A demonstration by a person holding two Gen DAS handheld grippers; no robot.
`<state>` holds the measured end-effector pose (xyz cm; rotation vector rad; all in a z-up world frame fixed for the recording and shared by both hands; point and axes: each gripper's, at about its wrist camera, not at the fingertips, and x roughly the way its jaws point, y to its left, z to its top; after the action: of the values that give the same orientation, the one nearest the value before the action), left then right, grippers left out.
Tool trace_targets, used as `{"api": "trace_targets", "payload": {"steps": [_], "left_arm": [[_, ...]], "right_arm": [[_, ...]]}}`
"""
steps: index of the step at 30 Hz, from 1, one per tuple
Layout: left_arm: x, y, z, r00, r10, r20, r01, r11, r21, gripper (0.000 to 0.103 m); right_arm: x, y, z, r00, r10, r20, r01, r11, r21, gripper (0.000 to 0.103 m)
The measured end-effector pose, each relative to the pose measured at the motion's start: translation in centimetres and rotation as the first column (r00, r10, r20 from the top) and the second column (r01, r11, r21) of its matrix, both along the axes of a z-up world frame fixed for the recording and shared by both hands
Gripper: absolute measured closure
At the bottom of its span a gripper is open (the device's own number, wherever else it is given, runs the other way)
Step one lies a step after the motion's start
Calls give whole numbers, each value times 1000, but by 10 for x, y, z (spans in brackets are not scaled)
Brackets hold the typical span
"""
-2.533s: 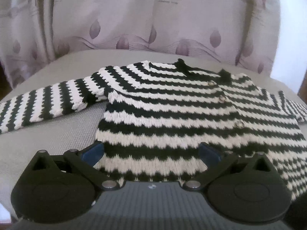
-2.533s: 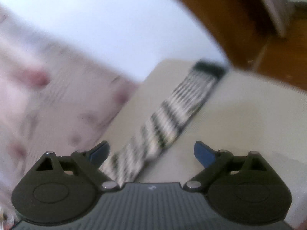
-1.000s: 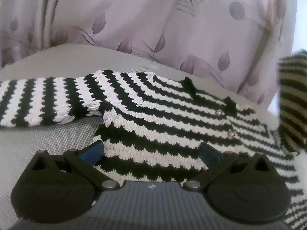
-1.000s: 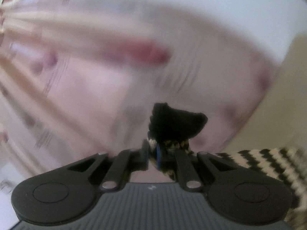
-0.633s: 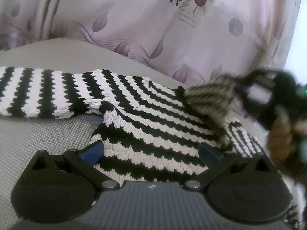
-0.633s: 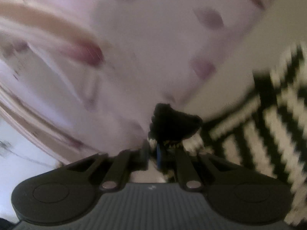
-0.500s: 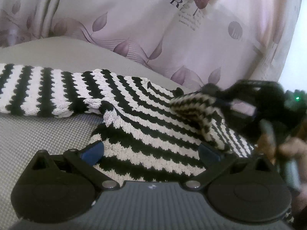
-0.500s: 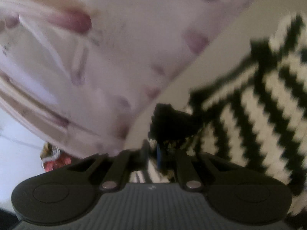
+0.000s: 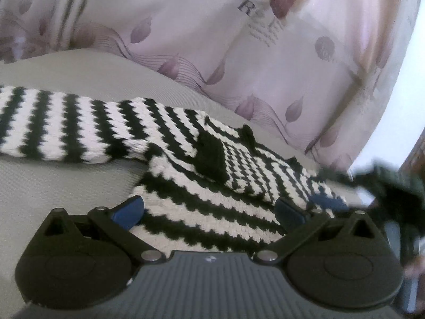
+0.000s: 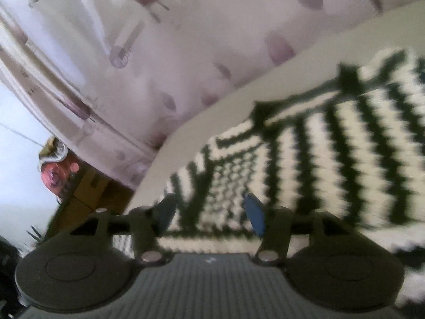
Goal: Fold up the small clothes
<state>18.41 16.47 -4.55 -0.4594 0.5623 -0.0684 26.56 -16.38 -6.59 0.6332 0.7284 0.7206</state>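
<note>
A black-and-white striped cardigan lies flat on a grey bench, in front of a leaf-patterned curtain. One sleeve stretches out from the cardigan to its left side in the left wrist view. The other sleeve lies folded across the cardigan's chest, its black cuff resting near the neckline.

The left gripper hovers at the cardigan's hem, its blue fingers spread wide and holding nothing; the hem lies between and below them.

The right gripper, blurred at the cardigan's right edge in the left wrist view, has its fingers opening; they stand apart over the folded sleeve's striped knit and do not press on it. Whether the tips touch the fabric cannot be told.
</note>
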Motion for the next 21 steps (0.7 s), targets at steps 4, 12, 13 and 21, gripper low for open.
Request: {"api": "trace_targets", "payload": {"steps": [4, 12, 13, 21], "left_arm": [[-26, 35, 11, 996, 91, -23, -92, 995, -39, 0], [-81, 137, 19, 944, 312, -107, -325, 935, -143, 7], [-87, 148, 21, 935, 338, -107, -351, 923, -160, 7], [-116, 228, 22, 832, 546, -101, -553, 801, -227, 10]], "right_arm": [[-30, -6, 4, 995, -19, 103, 44, 967, -252, 44], [-59, 31, -26, 969, 38, 243, 118, 795, -595, 21], [-61, 35, -26, 965, 49, 257, 125, 777, -617, 18], [-56, 28, -30, 974, 63, 216, 76, 810, -581, 1]]}}
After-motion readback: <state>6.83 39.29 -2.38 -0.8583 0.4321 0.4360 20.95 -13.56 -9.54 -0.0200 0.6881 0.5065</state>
